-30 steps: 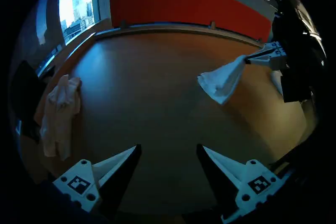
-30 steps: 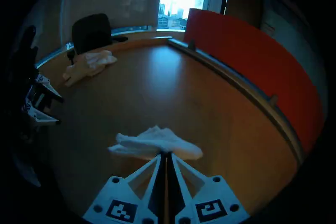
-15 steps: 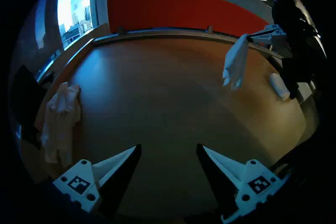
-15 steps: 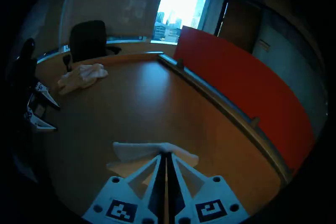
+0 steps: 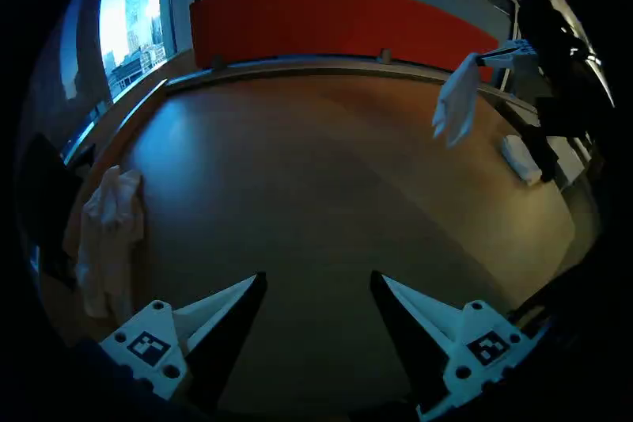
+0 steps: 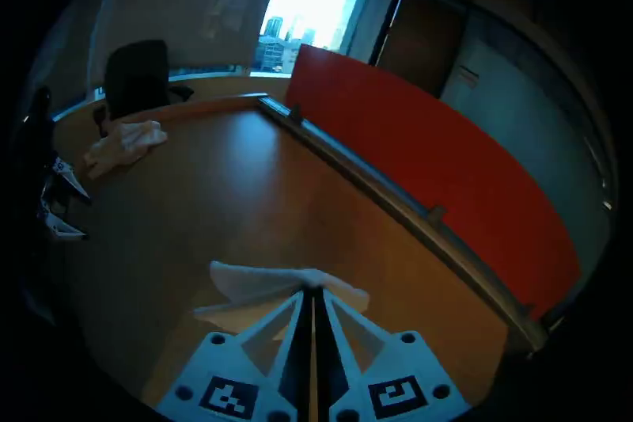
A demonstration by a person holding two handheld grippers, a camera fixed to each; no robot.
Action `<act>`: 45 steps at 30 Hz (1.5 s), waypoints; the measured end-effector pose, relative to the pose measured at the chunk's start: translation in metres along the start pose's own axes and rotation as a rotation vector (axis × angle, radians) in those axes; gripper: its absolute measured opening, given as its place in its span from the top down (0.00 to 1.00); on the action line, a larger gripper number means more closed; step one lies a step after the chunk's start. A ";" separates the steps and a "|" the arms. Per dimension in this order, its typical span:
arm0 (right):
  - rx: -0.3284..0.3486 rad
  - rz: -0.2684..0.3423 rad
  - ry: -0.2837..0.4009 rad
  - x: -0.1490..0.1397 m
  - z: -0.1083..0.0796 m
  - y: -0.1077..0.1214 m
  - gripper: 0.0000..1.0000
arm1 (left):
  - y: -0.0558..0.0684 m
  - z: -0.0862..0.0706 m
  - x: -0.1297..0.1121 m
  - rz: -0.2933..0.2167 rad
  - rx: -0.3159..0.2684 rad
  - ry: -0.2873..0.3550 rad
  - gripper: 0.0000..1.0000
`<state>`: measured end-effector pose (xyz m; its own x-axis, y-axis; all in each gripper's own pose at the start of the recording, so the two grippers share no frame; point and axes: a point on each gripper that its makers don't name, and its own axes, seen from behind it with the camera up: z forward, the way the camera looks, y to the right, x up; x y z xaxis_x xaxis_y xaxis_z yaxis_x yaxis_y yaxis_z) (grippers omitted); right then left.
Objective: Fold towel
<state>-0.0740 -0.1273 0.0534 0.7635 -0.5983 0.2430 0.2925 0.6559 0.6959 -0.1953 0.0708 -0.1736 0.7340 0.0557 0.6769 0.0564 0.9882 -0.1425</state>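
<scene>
Towel (image 5: 457, 101): white, hanging above the table (image 5: 316, 176) at two o'clock, left gripper view.
Right gripper (image 6: 314, 295): clamped on the towel.
Left gripper (image 5: 316, 275): fingers spread, holding nothing.
Cloth pile (image 5: 107, 240): table edge, eight o'clock.

The broad middle of the wooden surface (image 5: 316, 184) lies bare, from the wide-open left hand-held gripper (image 5: 316, 275) to the red partition (image 5: 340, 22) walling off the far edge. A crumpled cloth pile (image 5: 107, 240) occupies the left edge (a black chair (image 6: 138, 77) stands beyond it). A rolled towel (image 5: 521, 159) lies at the right, and a white towel (image 5: 457, 101) hangs in the air above that side.
</scene>
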 end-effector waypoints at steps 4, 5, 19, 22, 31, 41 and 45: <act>-0.017 0.020 -0.012 -0.010 -0.007 0.018 0.98 | 0.002 0.001 0.001 0.001 -0.004 -0.002 0.03; -0.022 0.025 -0.015 -0.012 -0.008 0.022 0.98 | 0.003 0.002 0.001 0.000 -0.005 -0.003 0.03; -0.085 0.055 -0.087 -0.058 -0.027 0.088 0.98 | 0.007 0.005 0.004 0.006 -0.004 -0.016 0.03; -0.099 0.069 -0.095 -0.066 -0.030 0.101 0.98 | 0.008 0.006 0.004 0.006 -0.003 -0.019 0.03; -0.146 0.094 -0.139 -0.095 -0.042 0.141 0.98 | 0.013 0.008 0.005 0.011 -0.004 -0.026 0.03; -0.201 0.106 -0.201 -0.128 -0.057 0.177 0.98 | 0.016 0.010 0.006 0.022 -0.003 -0.037 0.03; -0.217 0.118 -0.217 -0.138 -0.061 0.189 0.98 | 0.018 0.012 0.007 0.027 -0.003 -0.039 0.03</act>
<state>-0.0890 0.1073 0.1099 0.6653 -0.5814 0.4683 0.3428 0.7952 0.5001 -0.1973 0.0904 -0.1629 0.7081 0.0882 0.7006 0.0388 0.9858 -0.1633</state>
